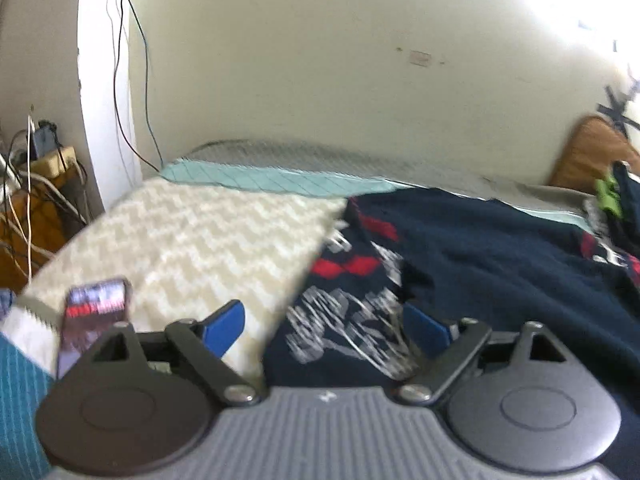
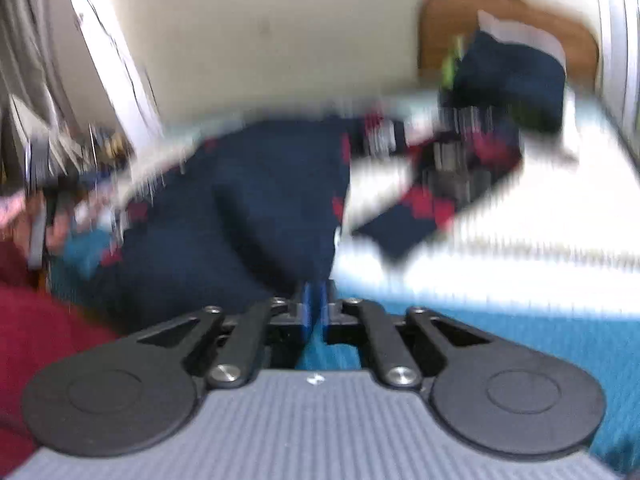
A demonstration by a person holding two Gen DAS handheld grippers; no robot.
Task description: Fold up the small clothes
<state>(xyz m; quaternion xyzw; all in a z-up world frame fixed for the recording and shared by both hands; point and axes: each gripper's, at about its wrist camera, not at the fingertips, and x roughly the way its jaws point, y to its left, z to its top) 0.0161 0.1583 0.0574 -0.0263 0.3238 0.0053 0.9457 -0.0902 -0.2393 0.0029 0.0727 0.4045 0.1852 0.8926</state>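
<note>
While our left claw (image 1: 324, 326) stands spread over the navy garment's (image 1: 480, 252) printed edge at lower centre, our right claw (image 2: 316, 300) is pressed together, apparently pinching its hem; the garment stretches away toward the upper right across the bed (image 1: 192, 236).

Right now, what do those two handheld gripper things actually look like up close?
Both look alike. The left gripper and right gripper each have a ribbed grey body, two round black discs, black linkage arms with silver screws, and blue finger pads. A dark red sleeve shows beside the right one.
</note>
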